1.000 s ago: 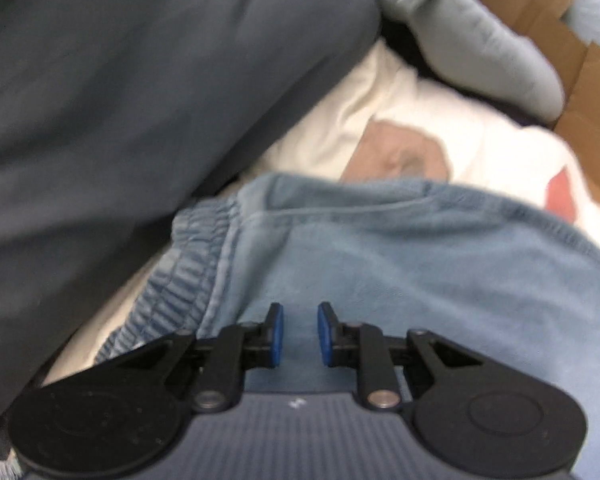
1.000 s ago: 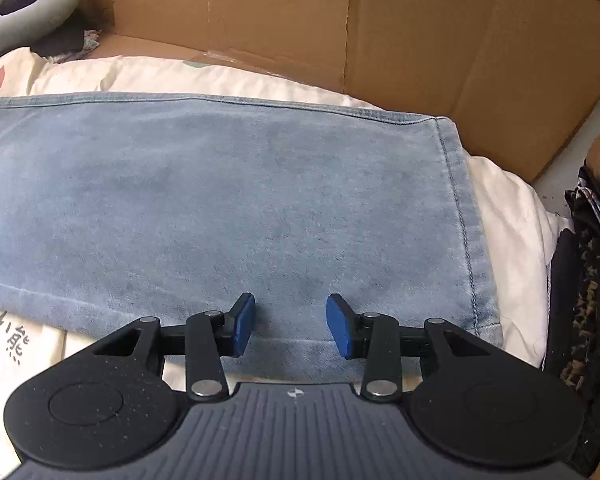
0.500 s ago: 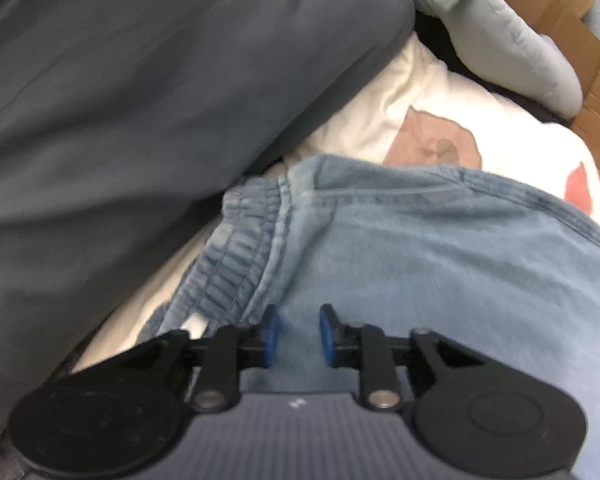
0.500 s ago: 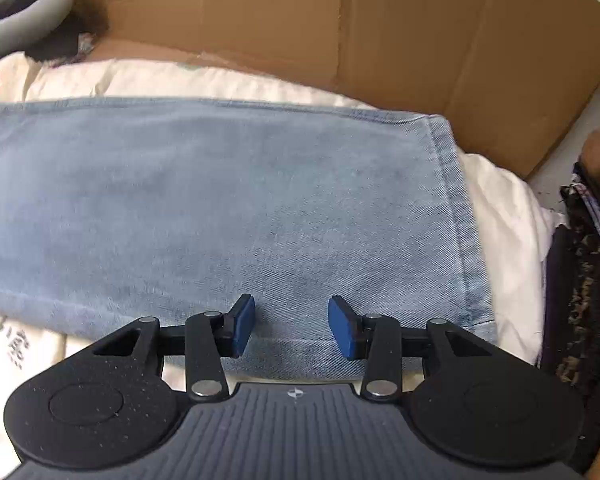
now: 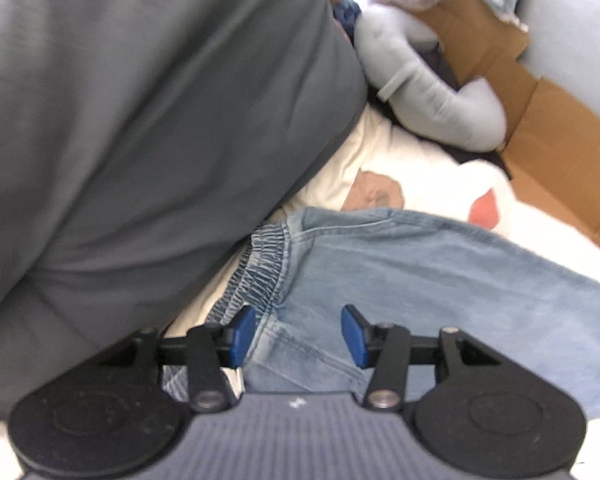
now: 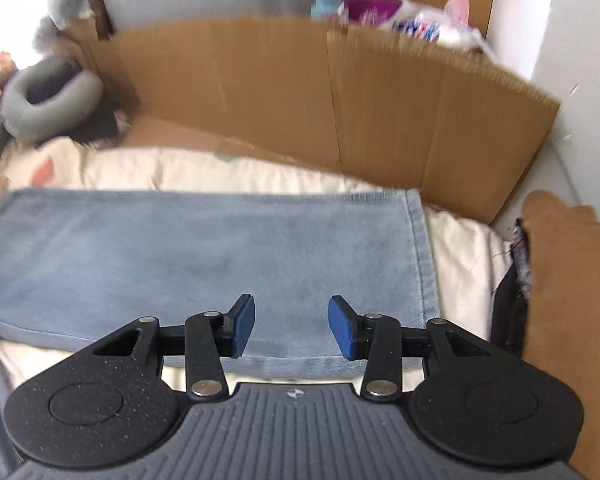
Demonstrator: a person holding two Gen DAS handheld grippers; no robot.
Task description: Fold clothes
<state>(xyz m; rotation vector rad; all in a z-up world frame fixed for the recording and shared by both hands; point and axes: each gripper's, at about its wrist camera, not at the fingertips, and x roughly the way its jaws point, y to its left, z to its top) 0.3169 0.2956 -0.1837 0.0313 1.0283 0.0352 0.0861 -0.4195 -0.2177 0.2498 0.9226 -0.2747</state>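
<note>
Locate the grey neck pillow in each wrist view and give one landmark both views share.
Left wrist view: the grey neck pillow lies upper right of centre, just right of the dark grey bedding, with brown cardboard beyond it.
Right wrist view: the pillow lies at the far left edge, at the cardboard wall's left end.
Shared landmark: the light blue jeans on the cream sheet.

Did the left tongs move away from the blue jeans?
Yes. The left tongs pulled up and back: the jeans' stretchy waistband looks smaller and farther, with more grey pillow showing. Their jaws are opening, gripping nothing.
</note>
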